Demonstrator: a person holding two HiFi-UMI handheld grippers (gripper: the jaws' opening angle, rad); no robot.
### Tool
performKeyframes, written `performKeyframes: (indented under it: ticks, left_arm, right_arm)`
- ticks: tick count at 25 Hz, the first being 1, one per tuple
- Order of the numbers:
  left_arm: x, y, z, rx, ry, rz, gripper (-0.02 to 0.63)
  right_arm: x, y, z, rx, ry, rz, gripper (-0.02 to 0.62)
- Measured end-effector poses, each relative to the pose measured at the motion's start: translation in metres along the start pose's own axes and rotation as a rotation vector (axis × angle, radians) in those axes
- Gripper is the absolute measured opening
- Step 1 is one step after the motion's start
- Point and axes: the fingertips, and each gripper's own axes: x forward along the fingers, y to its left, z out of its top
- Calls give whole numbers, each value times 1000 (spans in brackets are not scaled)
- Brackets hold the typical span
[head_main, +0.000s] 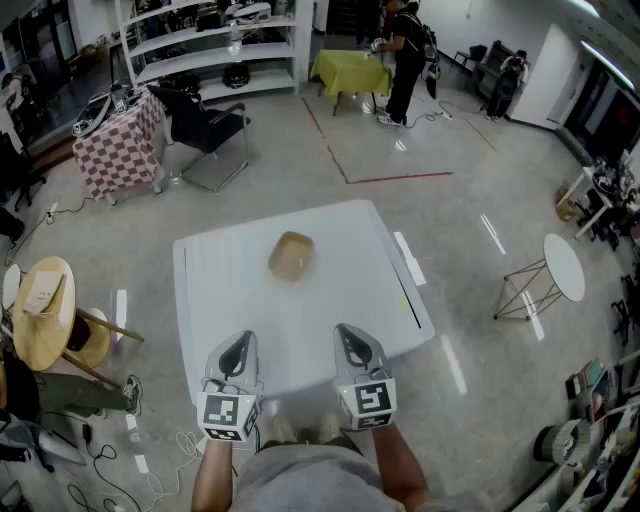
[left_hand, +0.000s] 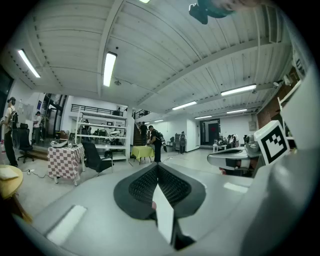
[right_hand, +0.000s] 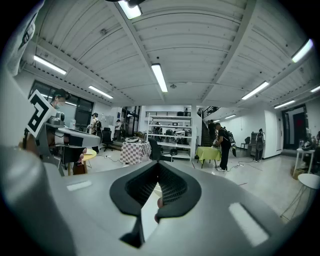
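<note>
A tan, rounded object lies on the white table, toward its far side. Both grippers are held over the table's near edge, side by side and well short of that object. My left gripper is shut with nothing between its jaws; in the left gripper view its black pads meet at the tip. My right gripper is also shut and empty, its jaws touching in the right gripper view. Both gripper views look level across the room, and neither shows the tan object.
A black chair and a checkered table stand beyond the table's far left. A round yellow table is at the left, a small white round table at the right. A person stands by a green-covered table.
</note>
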Motion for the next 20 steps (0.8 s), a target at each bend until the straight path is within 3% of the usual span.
performKeyframes:
  ticks: [20]
  left_arm:
    - [-4, 26, -12, 0, -13, -97, 12]
  right_arm:
    - [6, 35, -2, -4, 16, -61, 5]
